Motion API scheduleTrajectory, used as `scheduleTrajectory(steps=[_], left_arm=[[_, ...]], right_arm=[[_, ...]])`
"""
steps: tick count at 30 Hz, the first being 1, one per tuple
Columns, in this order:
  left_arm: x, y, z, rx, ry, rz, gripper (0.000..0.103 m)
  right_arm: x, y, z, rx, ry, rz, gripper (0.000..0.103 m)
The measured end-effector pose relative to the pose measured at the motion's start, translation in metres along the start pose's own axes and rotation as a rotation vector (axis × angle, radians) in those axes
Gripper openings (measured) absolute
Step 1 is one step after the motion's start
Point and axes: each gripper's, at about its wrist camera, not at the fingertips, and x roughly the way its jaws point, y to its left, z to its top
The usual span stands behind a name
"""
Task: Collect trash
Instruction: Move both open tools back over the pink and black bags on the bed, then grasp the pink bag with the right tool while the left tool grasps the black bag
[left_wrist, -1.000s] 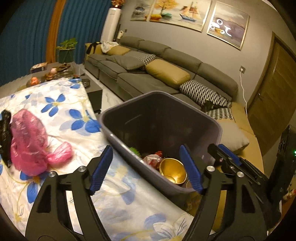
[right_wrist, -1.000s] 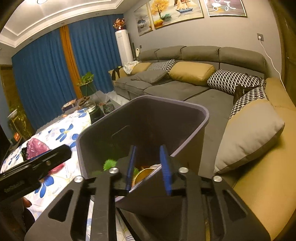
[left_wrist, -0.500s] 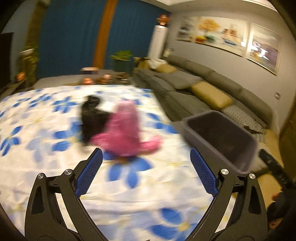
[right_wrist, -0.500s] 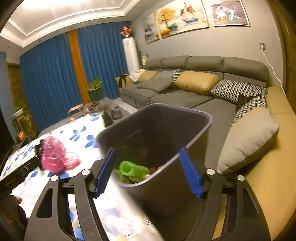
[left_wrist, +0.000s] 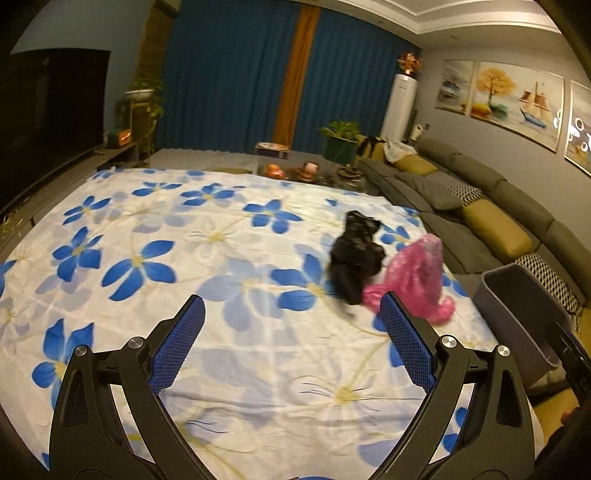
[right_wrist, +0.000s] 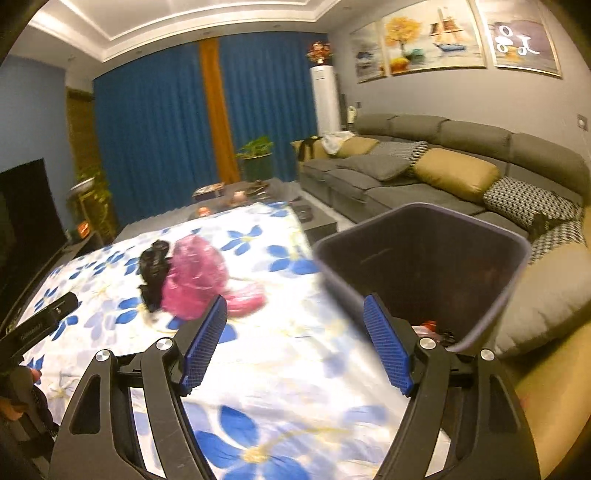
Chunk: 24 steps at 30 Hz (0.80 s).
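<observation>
Two crumpled plastic bags, one black (left_wrist: 354, 258) and one pink (left_wrist: 417, 277), lie touching each other on a desk draped in a white cloth printed with blue flowers (left_wrist: 155, 266), in a living room hung with blue curtains (left_wrist: 236, 74). In the left wrist view, the left hand-held gripper (left_wrist: 291, 343) hovers above the cloth with its blue-padded fingers spread wide and nothing between them; the bags sit ahead of it and toward its right finger, the pink bag partly behind that fingertip. A dark grey trash bin (left_wrist: 524, 314) stands just beside the desk's right edge, in front of a long grey sofa (left_wrist: 480, 206) with mustard and patterned cushions.

In the right wrist view, the right hand-held gripper (right_wrist: 295, 343) is likewise open and empty, held over the near part of the flowered cloth (right_wrist: 280, 369). The black bag (right_wrist: 153, 273) and pink bag (right_wrist: 195, 277) rest ahead and to its left, the black one on the far left side of the pink. The trash bin (right_wrist: 421, 258) rises just beyond the right finger, with a few scraps of rubbish (right_wrist: 430, 328) visible at its bottom; what they are cannot be made out. Part of the other gripper's black body (right_wrist: 40, 325) enters at the left edge. Framed paintings (right_wrist: 417, 37) hang above the sofa (right_wrist: 406, 166).
</observation>
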Motion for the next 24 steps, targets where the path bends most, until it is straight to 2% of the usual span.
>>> scheduleTrajectory(steps=[8, 14, 18, 21, 24], left_arm=[[0.003, 0.031, 0.003, -0.039, -0.017, 0.064, 0.094], [0.007, 0.050, 0.013, -0.046, -0.033, 0.120, 0.094], [0.010, 0.059, 0.020, -0.050, -0.044, 0.131, 0.094], [0.015, 0.057, 0.024, -0.038, -0.047, 0.118, 0.094], [0.022, 0.049, 0.027, -0.016, -0.049, 0.083, 0.094]], right_arm=[[0.035, 0.050, 0.007, -0.070, 0.031, 0.066, 0.075], [0.073, 0.082, 0.010, -0.111, 0.073, 0.087, 0.075], [0.099, 0.093, 0.014, -0.113, 0.108, 0.087, 0.075], [0.119, 0.098, 0.017, -0.103, 0.136, 0.085, 0.069], [0.135, 0.101, 0.018, -0.102, 0.170, 0.086, 0.057]])
